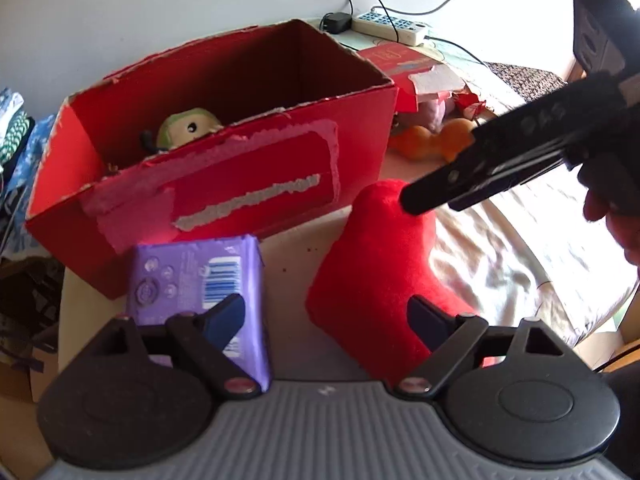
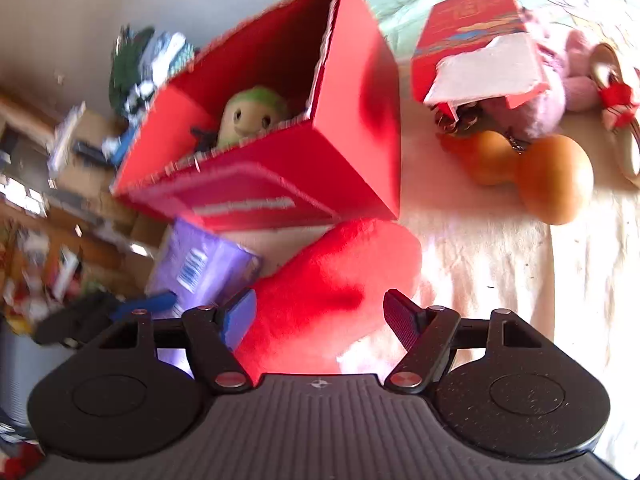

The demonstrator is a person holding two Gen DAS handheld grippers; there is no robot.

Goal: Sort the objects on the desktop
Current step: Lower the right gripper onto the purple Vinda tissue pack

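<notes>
1. Red cardboard box stands open-topped with a green plush toy inside.
2. Purple packet lies before the box; left gripper, jaws spread, holds nothing.
3. Red plush stocking lies beside the packet, between the parted, empty jaws of the right gripper.

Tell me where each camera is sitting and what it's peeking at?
Left wrist: sits on the left hand-held gripper, looking down at the purple packet, red plush and red box; the right hand-held gripper and a hand show.
Right wrist: sits on the right hand-held gripper, open over the red plush, facing the red box.
Shared: plush, packet, box, green toy.
</notes>
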